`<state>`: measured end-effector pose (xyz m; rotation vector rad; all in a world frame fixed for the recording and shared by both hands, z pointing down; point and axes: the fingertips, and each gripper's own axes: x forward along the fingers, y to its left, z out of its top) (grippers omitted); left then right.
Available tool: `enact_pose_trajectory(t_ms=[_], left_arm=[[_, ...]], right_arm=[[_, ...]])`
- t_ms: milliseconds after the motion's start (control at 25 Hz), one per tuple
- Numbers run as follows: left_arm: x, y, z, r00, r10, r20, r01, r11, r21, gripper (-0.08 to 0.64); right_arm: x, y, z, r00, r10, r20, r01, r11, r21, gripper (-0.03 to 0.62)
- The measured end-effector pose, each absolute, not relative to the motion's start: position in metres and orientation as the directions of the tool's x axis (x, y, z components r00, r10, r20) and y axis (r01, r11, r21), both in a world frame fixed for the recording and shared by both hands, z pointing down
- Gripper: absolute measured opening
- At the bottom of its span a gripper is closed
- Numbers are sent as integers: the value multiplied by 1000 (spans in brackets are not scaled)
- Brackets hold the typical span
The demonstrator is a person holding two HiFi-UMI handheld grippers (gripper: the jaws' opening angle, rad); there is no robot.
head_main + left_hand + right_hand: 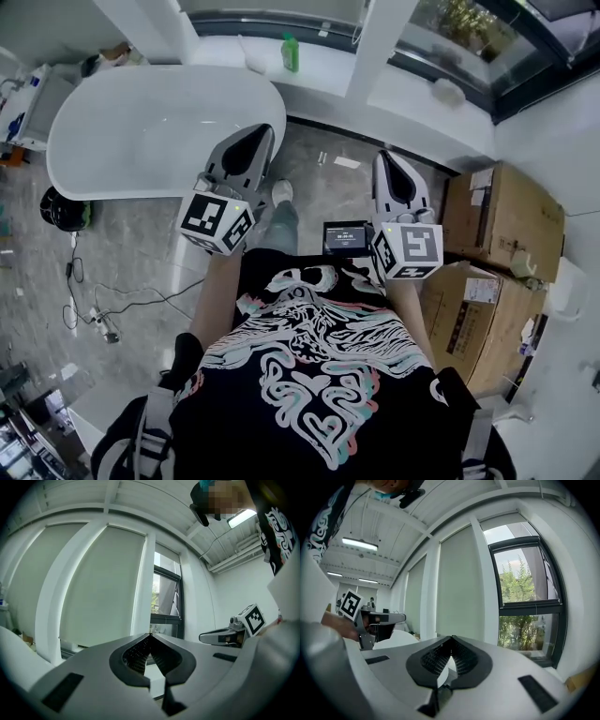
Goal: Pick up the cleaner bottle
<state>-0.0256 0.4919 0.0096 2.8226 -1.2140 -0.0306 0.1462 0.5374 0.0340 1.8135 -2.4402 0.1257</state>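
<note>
We see bottle (pixel 291 52) upright beyond table (pixel 159 122), ahead of left gripper (pixel 266 131); right gripper (pixel 383 156) farther off. Both clenched, empty.

White oval table (pixel 141 131), grey marble floor (pixel 323 192), cardboard boxes (pixel 506 216)

Nothing is showing clearly enough to read. A small screen (pixel 345 236) is displaying blurred digits; cardboard boxes (pixel 511 220) are carrying illegible labels.
</note>
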Motion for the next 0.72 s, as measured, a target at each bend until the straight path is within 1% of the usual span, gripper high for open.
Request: enact_pose_trajectory(t_ms=[320,720], left_arm=[[-40,359,10,696,-718,26,-718,-694,49,17],[-57,184,23,729,-682,65,-685,-724,85,17]], right_arm=[[129,406,31,-292,-945,148,-955,296,0,28],[104,238,34,-263,-943,203,-963,269,4,28]])
